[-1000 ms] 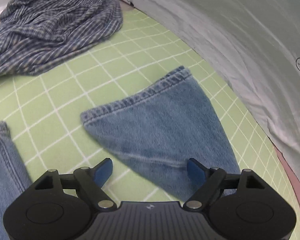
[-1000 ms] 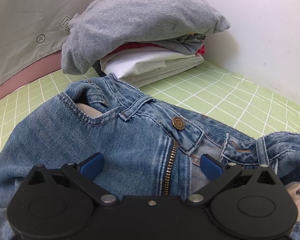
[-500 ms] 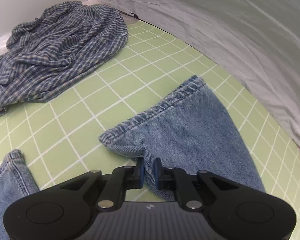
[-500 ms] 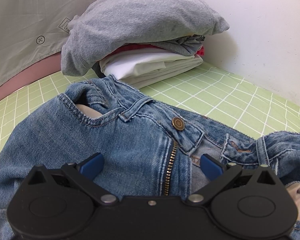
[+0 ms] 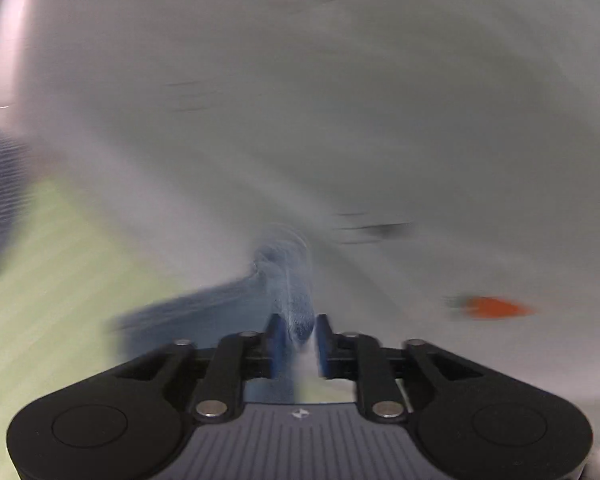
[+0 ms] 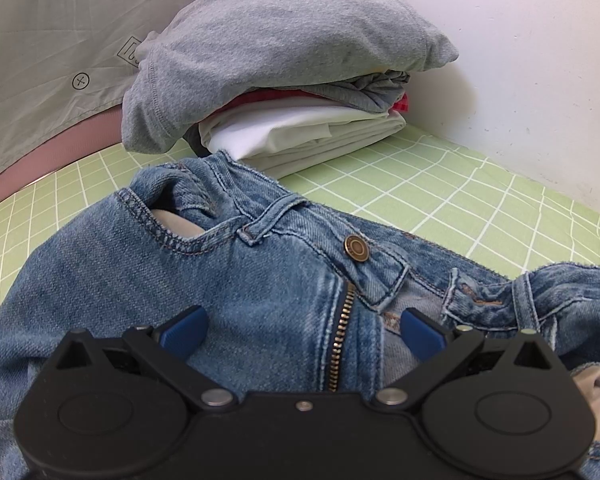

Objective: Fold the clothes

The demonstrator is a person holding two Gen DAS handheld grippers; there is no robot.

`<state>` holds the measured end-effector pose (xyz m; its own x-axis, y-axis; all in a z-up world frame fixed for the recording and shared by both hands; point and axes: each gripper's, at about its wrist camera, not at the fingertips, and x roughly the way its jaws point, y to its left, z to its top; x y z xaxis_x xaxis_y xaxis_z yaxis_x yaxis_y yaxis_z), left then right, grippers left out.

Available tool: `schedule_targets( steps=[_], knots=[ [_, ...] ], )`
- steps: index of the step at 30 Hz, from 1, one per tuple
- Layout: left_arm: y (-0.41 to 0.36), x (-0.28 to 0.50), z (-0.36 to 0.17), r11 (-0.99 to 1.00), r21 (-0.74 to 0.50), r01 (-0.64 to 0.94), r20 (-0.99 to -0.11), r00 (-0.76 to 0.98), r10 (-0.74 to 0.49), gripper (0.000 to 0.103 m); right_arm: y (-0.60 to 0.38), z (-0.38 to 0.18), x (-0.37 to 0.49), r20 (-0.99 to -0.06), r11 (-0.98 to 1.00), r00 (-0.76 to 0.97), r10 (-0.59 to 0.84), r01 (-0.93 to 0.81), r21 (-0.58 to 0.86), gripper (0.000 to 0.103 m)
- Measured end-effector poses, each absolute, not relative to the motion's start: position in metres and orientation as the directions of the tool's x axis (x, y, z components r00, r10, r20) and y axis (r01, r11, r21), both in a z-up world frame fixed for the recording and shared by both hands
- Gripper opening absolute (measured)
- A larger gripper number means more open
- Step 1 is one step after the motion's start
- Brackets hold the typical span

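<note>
The blue jeans [image 6: 260, 280] lie on the green grid mat [image 6: 440, 196], waistband, brass button and zipper toward the right wrist camera. My right gripper [image 6: 302, 330] is open, low over the zipper area. In the heavily blurred left wrist view, my left gripper [image 5: 296, 334] is shut on the hem of a jeans leg [image 5: 290, 280] and holds it lifted off the mat [image 5: 48, 272]. The rest of that leg trails down to the left.
A stack of folded clothes, grey top [image 6: 284, 52] over white ones [image 6: 312, 136], stands behind the jeans against the white wall [image 6: 540, 60]. A grey sheet [image 6: 52, 40] hangs at the left. The grey sheet [image 5: 340, 100] fills the left view; the plaid shirt [image 5: 0, 200] blurs at its left edge.
My left gripper closed on the jeans leg hem, then lifted it fast off the mat, swinging the view toward the grey sheet. The right gripper stayed open over the waistband.
</note>
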<state>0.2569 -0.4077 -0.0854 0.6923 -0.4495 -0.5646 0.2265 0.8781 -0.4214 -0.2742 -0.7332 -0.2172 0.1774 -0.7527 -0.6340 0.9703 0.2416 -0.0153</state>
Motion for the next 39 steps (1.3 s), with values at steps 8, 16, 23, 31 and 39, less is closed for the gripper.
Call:
schedule_targets(
  steps=[8,16,23,31,39],
  knots=[
    [-0.39,0.237,-0.146,0.98,-0.198,0.025,-0.753,0.636,-0.169,0.072,-0.734,-0.217,-0.274,-0.634,0.243,0.178,-0.753,0.97,-0.016,0.103],
    [-0.347,0.246,-0.192,0.956,-0.255,-0.143,-0.812,0.569,-0.132,0.073,-0.735,-0.217,-0.273,-0.634,0.246,0.18,-0.752,0.969,-0.017,0.103],
    [-0.367,0.25,-0.196,0.984,-0.156,-0.08,-0.807,0.584,-0.081,0.04,-0.735,-0.217,-0.274,-0.633,0.249,0.182,-0.752,0.968,-0.017,0.103],
    [-0.348,0.228,-0.19,0.997,-0.069,-0.024,-0.797,0.603,-0.041,0.002,-0.735,-0.215,-0.274,-0.64,0.25,0.181,-0.747,0.968,-0.017,0.103],
    [-0.24,0.167,-0.172,0.985,0.007,-0.171,-0.804,0.585,0.107,0.002,-0.737,-0.2,-0.27,-0.717,0.314,0.191,-0.671,0.949,-0.041,0.103]
  ],
)
